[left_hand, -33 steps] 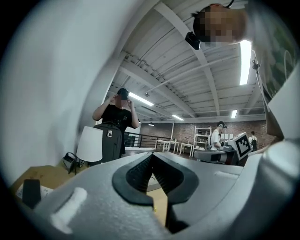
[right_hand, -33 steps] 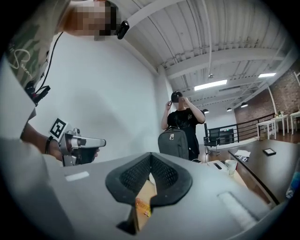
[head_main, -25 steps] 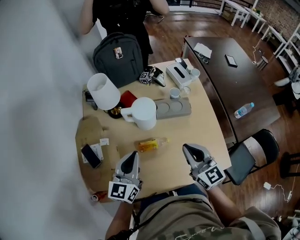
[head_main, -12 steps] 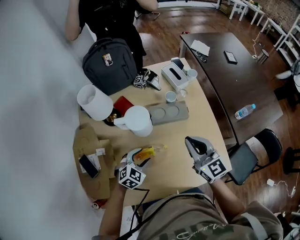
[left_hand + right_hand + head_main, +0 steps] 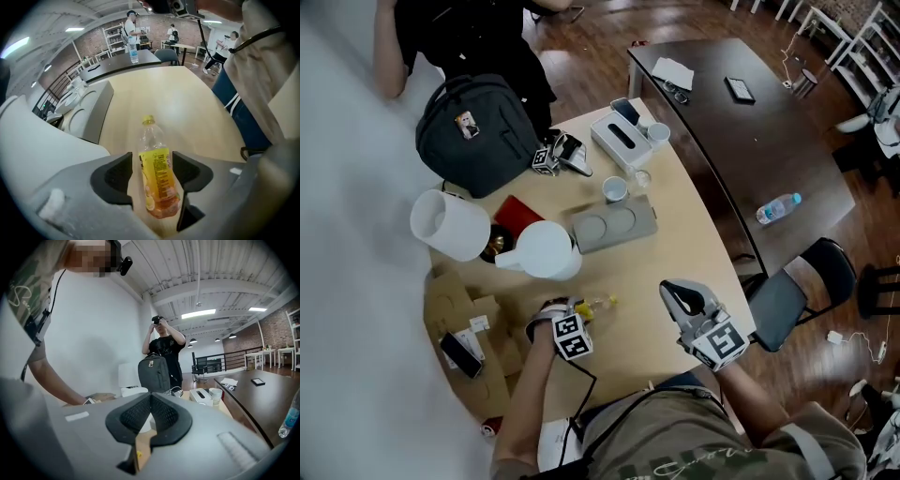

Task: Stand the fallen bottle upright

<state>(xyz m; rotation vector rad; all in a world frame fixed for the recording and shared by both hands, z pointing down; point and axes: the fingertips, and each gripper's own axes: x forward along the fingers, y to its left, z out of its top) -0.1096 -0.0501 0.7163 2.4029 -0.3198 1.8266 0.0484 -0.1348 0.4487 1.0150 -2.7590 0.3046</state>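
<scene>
The fallen bottle (image 5: 592, 306) lies on its side on the light wooden table (image 5: 675, 234), yellow cap pointing away from me. It has a yellow label and amber drink inside (image 5: 157, 180). My left gripper (image 5: 566, 316) points steeply down over it. In the left gripper view the bottle's lower body lies between the two dark pads (image 5: 115, 177), with the left gripper (image 5: 152, 165) still opening and its pads not pressing on it. My right gripper (image 5: 677, 293) hovers over the table's near right part. Its pads (image 5: 165, 414) meet with nothing between them, so the right gripper (image 5: 150, 400) is shut.
A white pitcher (image 5: 546, 249) stands just beyond the bottle, next to a grey coaster tray (image 5: 614, 225). A white bucket (image 5: 448, 223), backpack (image 5: 476, 133), tissue box (image 5: 622, 142) and cup (image 5: 614, 189) lie farther back. Cardboard with a phone (image 5: 459, 354) is left. A dark table (image 5: 741, 122) and chair (image 5: 797, 291) are right.
My left gripper has dropped from the table's near edge onto the bottle, rolled over and opened its jaws around it. The right gripper has shifted only a little.
</scene>
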